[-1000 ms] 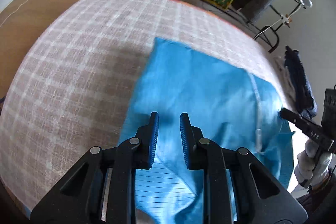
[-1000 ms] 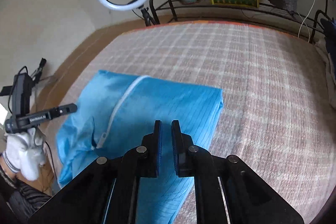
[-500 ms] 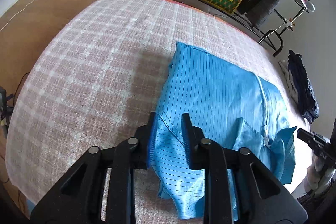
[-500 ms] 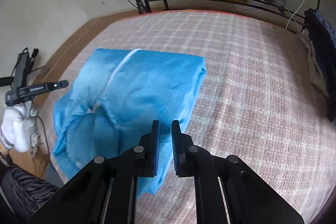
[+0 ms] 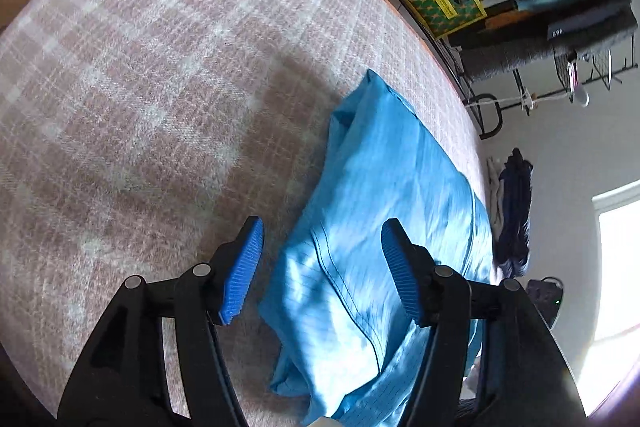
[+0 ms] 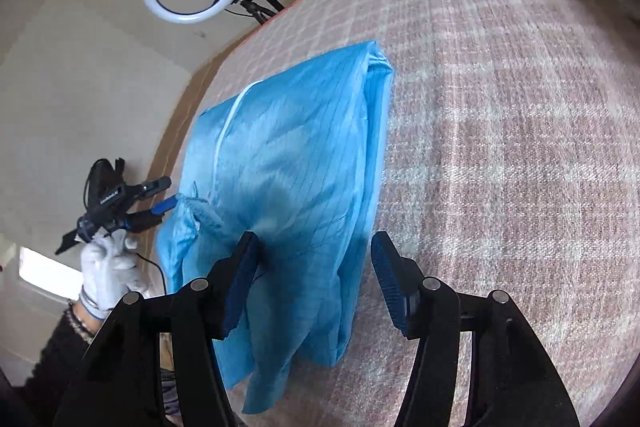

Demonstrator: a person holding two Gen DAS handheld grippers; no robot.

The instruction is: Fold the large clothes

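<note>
Blue garment lying folded over on the plaid bed cover, toward its near right part in the left wrist view, far corner pointing at the frame of the bed, near end bunched and spilling to the near edge. White zipper running down the left half in the right wrist view, loose flap crumpled at the near left.

Left gripper spread wide, holding nothing, blue pads either side of a stitched seam, above the near portion of the cloth; contact with the fabric not possible to judge. Right gripper also spread wide and empty, poised over the near right edge of the garment. Left gripper seen again in the right wrist view at, fingers apart, close to the crumpled flap at the garment's left side, held by a white-gloved hand.

Likely step in hand: taking a fresh hold on the near end for another fold. To do it well:
- lower each set of fingers onto a real edge or corner, not the slack middle, catching every layer of the stack
- pinch the two near corners at matching height, so the fold line stays square to the zipper
- smooth or tuck the crumpled left flap first, else trapped as a lump inside the fold
- lift only enough to clear the cover, carry far, lay down flat, then release

Risk: thin, slippery-looking fabric sliding out of a shallow pinch
</note>
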